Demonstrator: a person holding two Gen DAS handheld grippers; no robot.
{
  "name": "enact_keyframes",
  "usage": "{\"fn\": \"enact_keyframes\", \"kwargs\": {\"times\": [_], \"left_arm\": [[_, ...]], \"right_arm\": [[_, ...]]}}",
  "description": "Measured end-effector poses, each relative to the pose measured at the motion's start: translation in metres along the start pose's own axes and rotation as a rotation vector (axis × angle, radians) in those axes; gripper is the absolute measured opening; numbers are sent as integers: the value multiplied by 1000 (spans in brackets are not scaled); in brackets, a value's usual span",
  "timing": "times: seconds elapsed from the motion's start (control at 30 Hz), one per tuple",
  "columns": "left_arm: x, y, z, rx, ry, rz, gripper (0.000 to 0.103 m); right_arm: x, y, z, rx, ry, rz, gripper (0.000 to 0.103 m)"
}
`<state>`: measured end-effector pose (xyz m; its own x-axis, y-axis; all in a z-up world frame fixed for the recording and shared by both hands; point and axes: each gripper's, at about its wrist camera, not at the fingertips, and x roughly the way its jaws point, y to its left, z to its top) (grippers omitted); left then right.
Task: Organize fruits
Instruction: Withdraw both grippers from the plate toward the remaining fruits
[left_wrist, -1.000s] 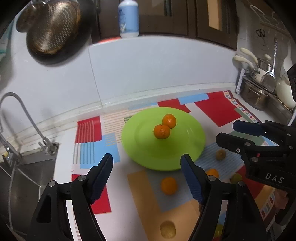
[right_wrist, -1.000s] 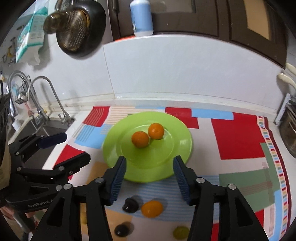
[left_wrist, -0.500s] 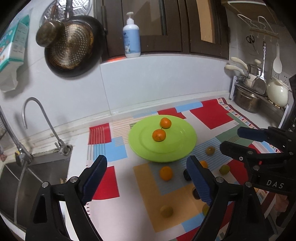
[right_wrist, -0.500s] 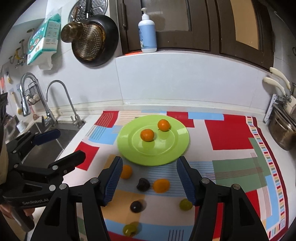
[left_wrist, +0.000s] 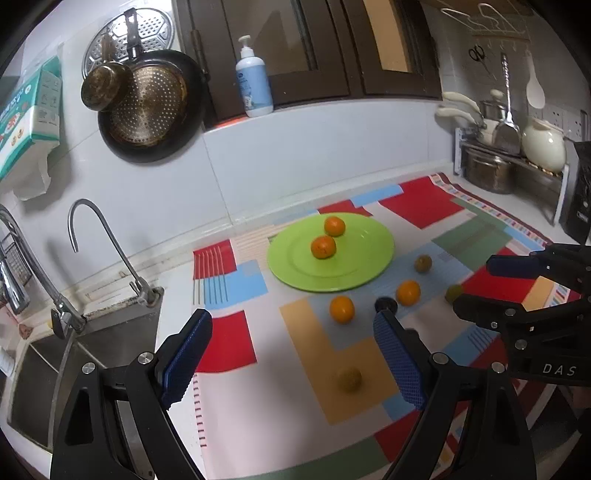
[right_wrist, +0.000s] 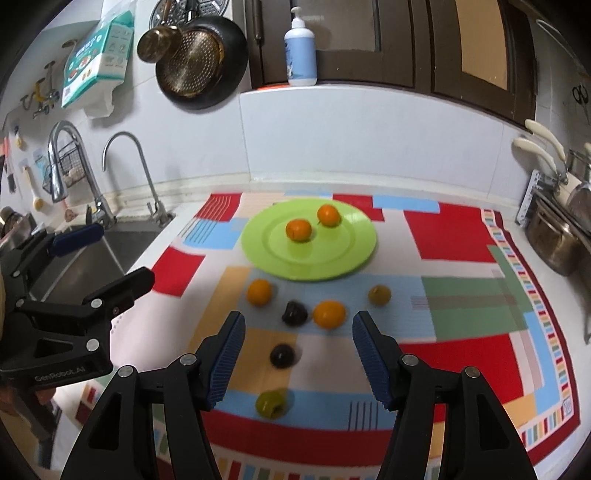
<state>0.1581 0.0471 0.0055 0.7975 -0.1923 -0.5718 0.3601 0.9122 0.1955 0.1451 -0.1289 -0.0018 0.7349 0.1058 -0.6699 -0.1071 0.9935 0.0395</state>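
My left claw (left_wrist: 291, 363) gapes wide and empty, marked "GenRobot.AI"; my right claw (right_wrist: 297, 360) – "DAS" – stands half open, holding nothing. Two oranges (right_wrist: 298, 229) sit on the green plate (right_wrist: 258, 251) – other fruit (right_wrist: 329, 314) lies scattered on the mat (right_wrist: 461, 306).

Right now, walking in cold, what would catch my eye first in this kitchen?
Probably the bright green plate in the middle of the colourful patchwork mat, with two oranges sitting on it. In front of the plate, more small fruit lies loose on the mat: orange, dark and greenish pieces. Nearest the camera, the right gripper points at them with its blue pads apart and nothing between them.
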Motion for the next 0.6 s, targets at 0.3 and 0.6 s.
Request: {"fn": "enact_keyframes", "kwargs": {"times": [0.3,0.6], "left_arm": [[9,-6,-25,43,36,-43,89],[30,-20,-46,105,93,-89,89]], "right_arm": [[5,10,-25,-17,37,9,61],[23,11,-48,-20,108,29,61]]}}
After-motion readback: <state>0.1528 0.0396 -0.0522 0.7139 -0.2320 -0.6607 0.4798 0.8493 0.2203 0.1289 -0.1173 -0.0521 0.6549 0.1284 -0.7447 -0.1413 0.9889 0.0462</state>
